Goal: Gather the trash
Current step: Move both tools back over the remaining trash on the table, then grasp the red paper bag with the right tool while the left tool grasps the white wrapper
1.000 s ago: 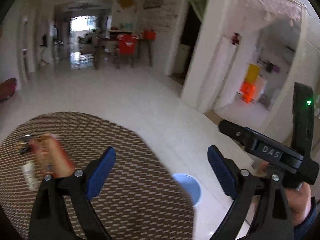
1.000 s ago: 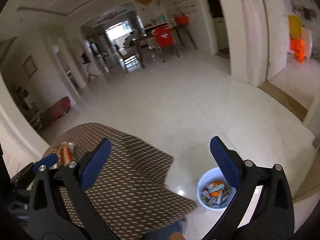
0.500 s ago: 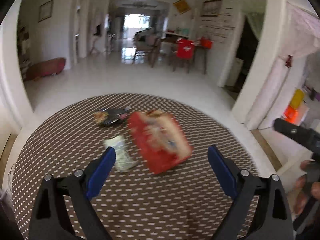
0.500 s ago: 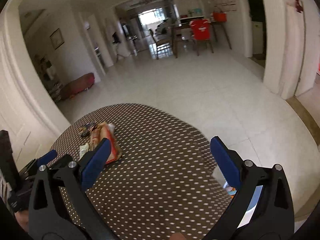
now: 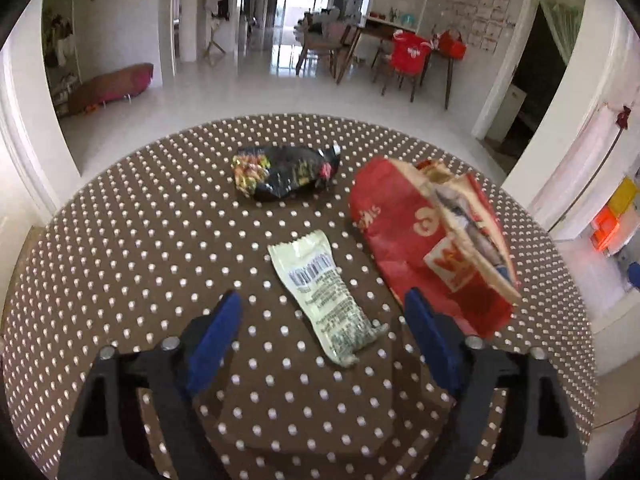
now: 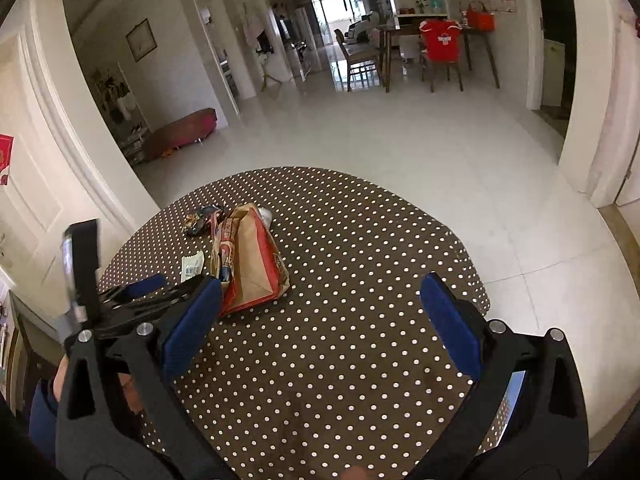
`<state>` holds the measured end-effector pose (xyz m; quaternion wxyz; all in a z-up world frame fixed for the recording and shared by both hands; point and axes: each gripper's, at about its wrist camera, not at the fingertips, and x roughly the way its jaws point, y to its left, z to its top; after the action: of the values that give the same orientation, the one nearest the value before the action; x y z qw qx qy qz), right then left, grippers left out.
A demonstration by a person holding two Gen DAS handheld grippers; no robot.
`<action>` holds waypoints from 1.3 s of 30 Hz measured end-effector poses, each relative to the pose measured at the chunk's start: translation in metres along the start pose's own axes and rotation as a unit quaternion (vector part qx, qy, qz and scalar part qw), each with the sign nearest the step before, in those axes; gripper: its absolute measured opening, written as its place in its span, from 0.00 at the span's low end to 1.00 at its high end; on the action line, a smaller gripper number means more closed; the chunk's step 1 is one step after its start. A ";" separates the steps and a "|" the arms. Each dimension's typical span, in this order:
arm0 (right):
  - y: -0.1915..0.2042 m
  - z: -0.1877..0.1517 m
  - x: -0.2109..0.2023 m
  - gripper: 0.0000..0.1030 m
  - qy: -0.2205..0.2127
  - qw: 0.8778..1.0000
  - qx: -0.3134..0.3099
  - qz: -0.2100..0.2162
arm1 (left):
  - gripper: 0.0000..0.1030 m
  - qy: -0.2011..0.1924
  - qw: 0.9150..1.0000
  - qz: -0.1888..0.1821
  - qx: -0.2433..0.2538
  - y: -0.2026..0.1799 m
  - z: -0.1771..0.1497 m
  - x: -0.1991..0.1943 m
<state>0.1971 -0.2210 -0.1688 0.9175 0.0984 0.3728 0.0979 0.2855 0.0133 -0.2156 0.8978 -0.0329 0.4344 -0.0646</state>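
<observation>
Left tool (image 5: 322,328) swung from floor and table edge onto the table (image 5: 120,240); now over pale wrapper (image 5: 326,296), jaws just narrowed, wrapper between them untouched. Right tool (image 6: 320,316) swung off the floor bin onto tabletop.

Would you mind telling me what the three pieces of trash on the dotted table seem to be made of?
The black wrapper looks like glossy plastic film, given its shiny crinkles. The pale sachet seems matte plastic or foil with a crimped end. The red bag appears to be paper: its inside shows brown.
</observation>
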 end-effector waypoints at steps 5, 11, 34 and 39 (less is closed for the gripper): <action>0.011 0.005 0.015 0.94 0.014 1.000 -0.020 0.012 | 0.13 0.004 1.000 -0.022 -0.003 0.008 0.006 0.009; 0.036 0.010 0.059 0.94 0.047 0.997 -0.053 0.042 | 0.06 -0.012 0.999 -0.019 -0.035 0.028 -0.012 -0.006; -0.008 -0.006 0.036 0.61 0.021 0.994 0.024 0.108 | 0.07 -0.044 0.996 -0.060 -0.040 0.012 -0.045 -0.077; -0.033 -0.005 -0.004 0.61 -0.015 0.995 0.040 0.094 | 0.07 -0.049 0.996 -0.078 -0.021 -0.014 -0.042 -0.085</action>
<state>0.1944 -0.2530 -0.1785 0.9052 0.1711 0.3513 0.1669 0.1993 0.0116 -0.1736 0.9095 -0.0883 0.3870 -0.1234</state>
